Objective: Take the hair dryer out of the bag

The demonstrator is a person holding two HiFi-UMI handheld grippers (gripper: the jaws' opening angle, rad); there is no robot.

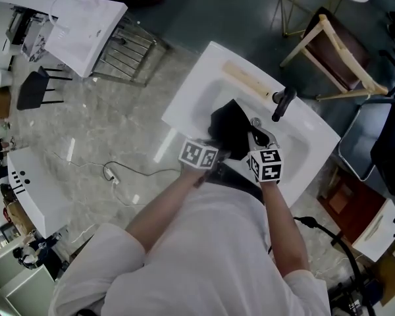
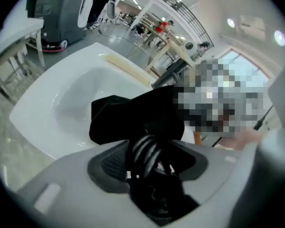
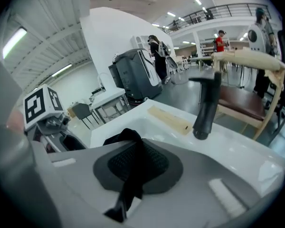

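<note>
White sink basin [image 1: 191, 91] holds the black bag [image 1: 229, 127]. The right gripper [image 3: 131, 182] is clenched on a strip of the bag's fabric. The left gripper [image 2: 153, 172] grasps the hair dryer [image 2: 147, 151], a ribbed black part at the bag's edge.

A white basin [image 1: 187, 101] is shown in the centre of the head view. A black faucet [image 1: 283, 103] is mounted on its far rim, and a pale wooden strip [image 1: 249, 81] is laid flat just beside it. A wooden-framed chair [image 1: 336, 58] is placed beyond the basin. A thin cable [image 1: 112, 173] is laid loose on the marble floor [image 1: 85, 124].
</note>
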